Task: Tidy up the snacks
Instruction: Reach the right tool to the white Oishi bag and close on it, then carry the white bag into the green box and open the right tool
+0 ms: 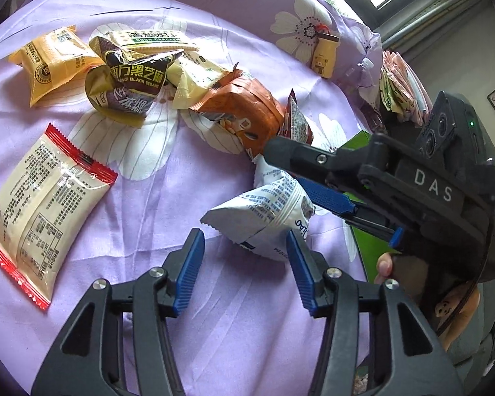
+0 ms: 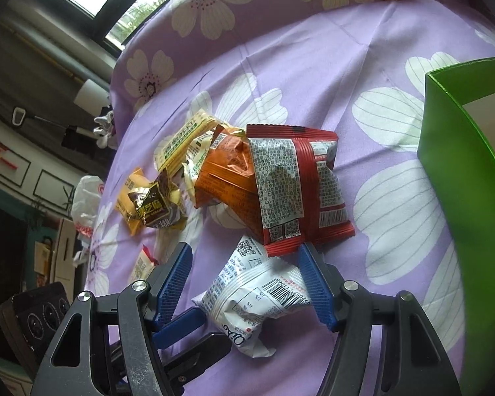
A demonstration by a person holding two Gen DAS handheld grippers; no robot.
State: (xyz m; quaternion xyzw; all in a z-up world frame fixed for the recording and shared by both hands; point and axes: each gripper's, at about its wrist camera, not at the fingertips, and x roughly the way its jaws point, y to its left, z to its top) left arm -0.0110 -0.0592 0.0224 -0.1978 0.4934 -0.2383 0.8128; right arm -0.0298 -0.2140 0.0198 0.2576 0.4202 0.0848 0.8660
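Observation:
A white snack packet [image 1: 264, 217] with blue print lies on the purple floral cloth [image 1: 188, 171]; it also shows in the right wrist view [image 2: 250, 290]. My right gripper [image 2: 244, 283] is open with its blue pads on either side of this packet; in the left wrist view [image 1: 293, 168] it reaches in from the right. My left gripper [image 1: 244, 264] is open and empty just in front of the packet. A red packet [image 2: 297, 191] and an orange packet [image 2: 224, 178] lie just beyond. A red-edged cream packet [image 1: 43, 204] lies apart at the left.
A pile of yellow, brown and cream packets [image 1: 128, 72] lies at the back. A green box [image 2: 465, 171] stands at the right on the cloth. A small yellow bear item [image 1: 325, 54] sits by the floral pillow [image 1: 254, 3]. The bed edge [image 2: 109, 151] drops off at the left.

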